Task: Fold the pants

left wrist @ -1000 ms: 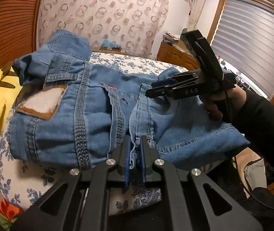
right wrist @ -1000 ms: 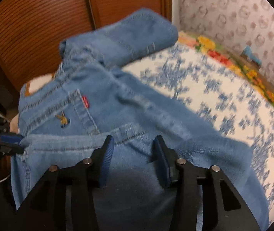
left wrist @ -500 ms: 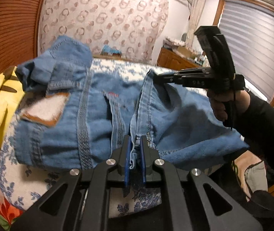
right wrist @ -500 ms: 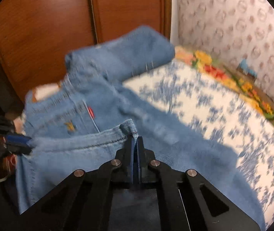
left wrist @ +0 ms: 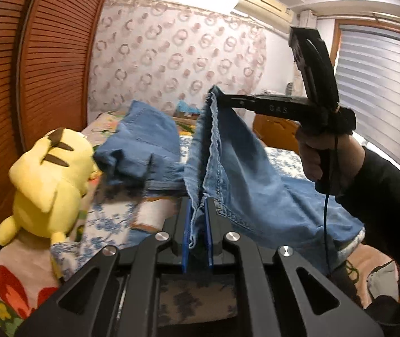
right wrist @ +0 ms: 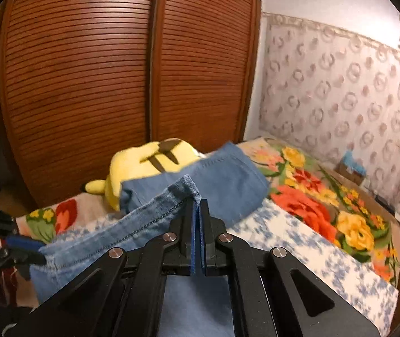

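Both jaws clamp jeans (left wrist: 228,151) hem | yellow plush (left wrist: 48,179) beside folded leg (bed's left edge)

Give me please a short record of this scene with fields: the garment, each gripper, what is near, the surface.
garment: blue jeans, one edge lifted off the bed, the rest lying on it
left gripper: shut on the jeans' hem
right gripper: shut on the jeans' hem, held up by a hand
near: yellow plush toy beside the jeans
surface: bed with a blue floral sheet
background: brown slatted wardrobe doors
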